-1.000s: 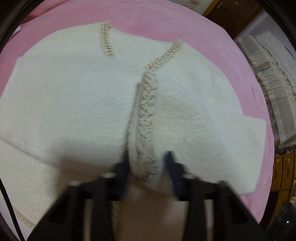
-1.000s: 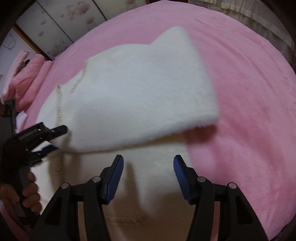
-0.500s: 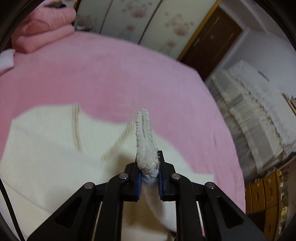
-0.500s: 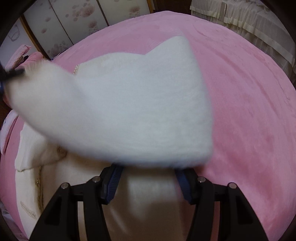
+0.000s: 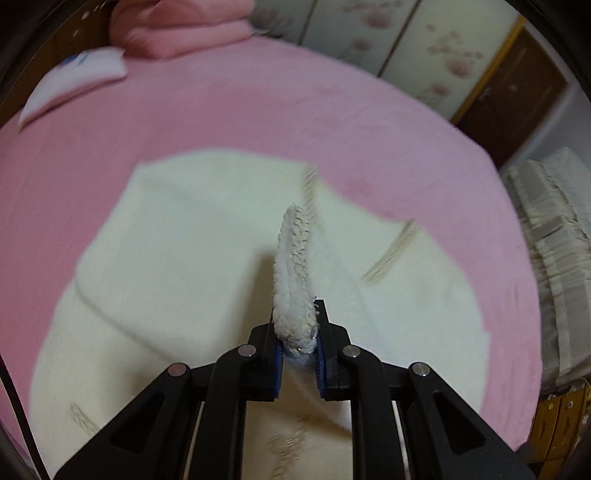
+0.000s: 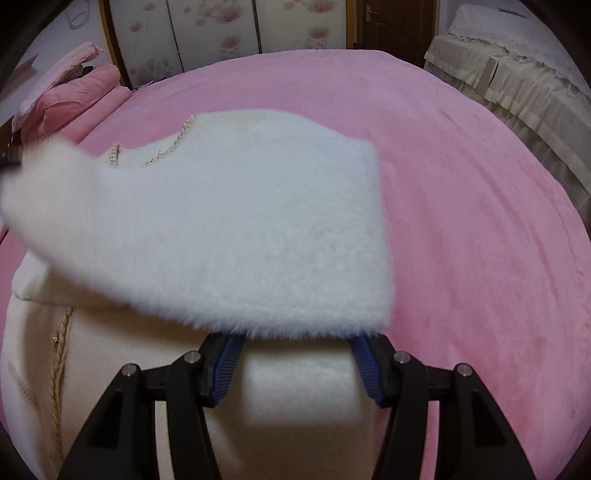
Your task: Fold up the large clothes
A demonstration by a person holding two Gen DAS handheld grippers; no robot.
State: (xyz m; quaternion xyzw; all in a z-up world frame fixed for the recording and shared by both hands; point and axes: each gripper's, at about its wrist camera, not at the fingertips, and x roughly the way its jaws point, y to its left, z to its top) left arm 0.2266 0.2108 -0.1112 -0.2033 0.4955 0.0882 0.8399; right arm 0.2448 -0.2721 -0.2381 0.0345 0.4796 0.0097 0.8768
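Observation:
A white fluffy jacket point(image 5: 177, 258) with braided trim lies spread on the pink bed point(image 5: 221, 118). My left gripper point(image 5: 297, 343) is shut on the jacket's braided front edge point(image 5: 293, 266) and holds it lifted above the rest of the garment. In the right wrist view the lifted panel point(image 6: 229, 236) stretches from the far left across to above my right gripper point(image 6: 295, 354). The right gripper is open. Its fingertips are hidden under the panel's fluffy edge. The jacket's lining point(image 6: 122, 387) shows below.
Pink folded bedding point(image 5: 177, 26) and a white pillow point(image 5: 74, 85) sit at the head of the bed. A second bed with a cream cover point(image 6: 517, 85) stands to the right. Floral wardrobe doors point(image 6: 221, 33) and a brown door point(image 5: 517, 92) are behind.
My left gripper closed on the braided edge and lifted it up and across the jacket. The lifted panel now hangs over my right gripper, which stayed open.

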